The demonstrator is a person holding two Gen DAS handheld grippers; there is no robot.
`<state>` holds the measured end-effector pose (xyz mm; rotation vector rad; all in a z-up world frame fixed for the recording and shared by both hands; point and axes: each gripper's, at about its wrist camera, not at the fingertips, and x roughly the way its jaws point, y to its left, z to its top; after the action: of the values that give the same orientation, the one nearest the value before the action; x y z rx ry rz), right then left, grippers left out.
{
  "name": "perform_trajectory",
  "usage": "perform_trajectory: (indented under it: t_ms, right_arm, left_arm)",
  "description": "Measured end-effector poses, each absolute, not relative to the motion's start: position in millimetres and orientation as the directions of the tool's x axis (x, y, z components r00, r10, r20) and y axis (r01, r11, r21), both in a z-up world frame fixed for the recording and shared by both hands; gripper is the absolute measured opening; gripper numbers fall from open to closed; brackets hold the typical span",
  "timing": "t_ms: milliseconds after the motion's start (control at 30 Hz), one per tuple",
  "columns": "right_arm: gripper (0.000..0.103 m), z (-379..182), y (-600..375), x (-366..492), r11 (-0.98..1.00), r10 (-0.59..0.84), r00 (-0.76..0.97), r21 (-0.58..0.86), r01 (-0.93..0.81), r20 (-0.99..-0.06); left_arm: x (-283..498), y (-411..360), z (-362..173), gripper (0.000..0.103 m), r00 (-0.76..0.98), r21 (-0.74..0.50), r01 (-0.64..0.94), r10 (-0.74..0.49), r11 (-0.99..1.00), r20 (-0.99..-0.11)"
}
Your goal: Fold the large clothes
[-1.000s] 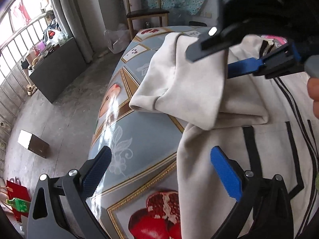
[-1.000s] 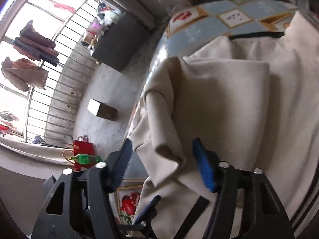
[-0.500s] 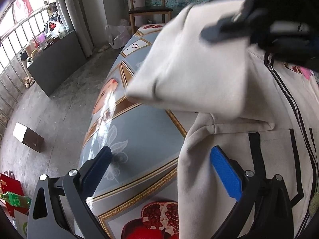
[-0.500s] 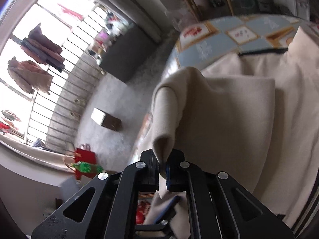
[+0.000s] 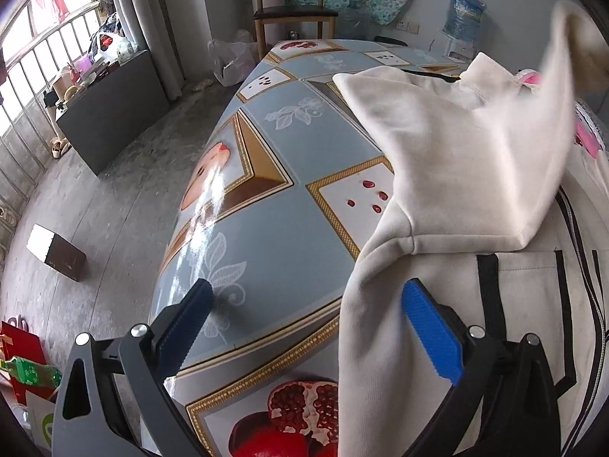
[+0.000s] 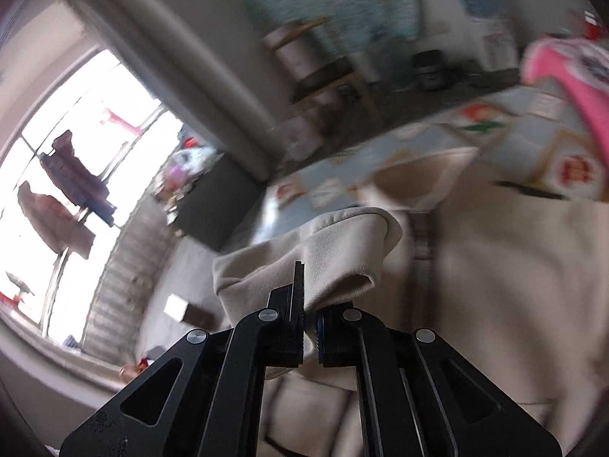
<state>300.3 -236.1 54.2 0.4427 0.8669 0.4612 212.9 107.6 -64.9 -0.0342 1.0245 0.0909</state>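
Note:
A cream hoodie with black stripes (image 5: 437, 304) lies along the right side of a table covered in a pomegranate-print cloth (image 5: 266, 205). Its sleeve (image 5: 475, 160) is lifted and stretched toward the upper right, the cuff end blurred near the frame corner. In the right wrist view my right gripper (image 6: 310, 316) is shut on the cream sleeve (image 6: 327, 251), which bunches over its fingers. My left gripper (image 5: 308, 327) hovers open over the table's near edge, its right pad over the hoodie's hem edge, nothing pressed between the pads.
A wooden chair (image 5: 293, 11) stands beyond the table's far end. A dark low cabinet (image 5: 110, 106) sits by the barred window on the left. A small box (image 5: 57, 257) lies on the concrete floor. A pink garment (image 6: 563, 76) lies at the table's far right.
My right gripper closed on the sleeve's fold, then carried it up and to the right, unrolling the sleeve off the tablecloth. My left gripper stayed open and almost still.

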Motion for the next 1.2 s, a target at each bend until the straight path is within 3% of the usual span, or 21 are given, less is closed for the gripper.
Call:
perform_trajectory:
  t_ms: [300, 500, 567, 667, 867, 1000, 1033, 1067, 1200]
  right_arm:
    - [0.005, -50, -288, 302, 0.904, 0.394, 0.449, 0.428, -0.029, -0.802]
    - [0.006, -38, -284, 309, 0.922, 0.376, 0.479, 0.370, -0.111, -0.793]
    - [0.012, -28, -286, 305, 0.945, 0.326, 0.490, 0.295, -0.141, -0.809]
    - [0.014, -42, -301, 310, 0.967, 0.251, 0.460, 0.241, -0.081, -0.852]
    - [0.030, -71, -336, 302, 0.939, 0.308, 0.401, 0.344, 0.018, -0.862]
    - [0.025, -81, -324, 304, 0.956, 0.273, 0.379, 0.292, -0.009, -0.884]
    - [0.011, -79, -320, 305, 0.967, 0.242, 0.387, 0.256, -0.017, -0.890]
    - [0.007, -77, -316, 305, 0.973, 0.219, 0.392, 0.228, -0.026, -0.893]
    - [0.007, -35, -310, 302, 0.989, 0.141, 0.517, 0.146, -0.032, -0.844]
  left_arm:
    - [217, 107, -62, 0.098, 0.489, 0.028, -0.108, 0.078, 0.994, -0.869]
    - [222, 104, -56, 0.098, 0.499, 0.117, -0.109, 0.157, 0.987, -0.852]
    - [224, 106, -56, 0.098, 0.493, 0.134, -0.119, 0.175, 0.984, -0.852]
    - [227, 109, -58, 0.098, 0.484, 0.125, -0.126, 0.171, 0.984, -0.858]
    - [229, 109, -60, 0.099, 0.488, 0.141, -0.121, 0.183, 0.982, -0.854]
    - [229, 108, -60, 0.099, 0.485, 0.148, -0.127, 0.192, 0.981, -0.853]
    - [229, 107, -60, 0.099, 0.485, 0.154, -0.125, 0.196, 0.980, -0.852]
    - [230, 106, -60, 0.099, 0.486, 0.162, -0.122, 0.201, 0.979, -0.851]
    - [230, 104, -59, 0.099, 0.487, 0.178, -0.113, 0.210, 0.978, -0.848]
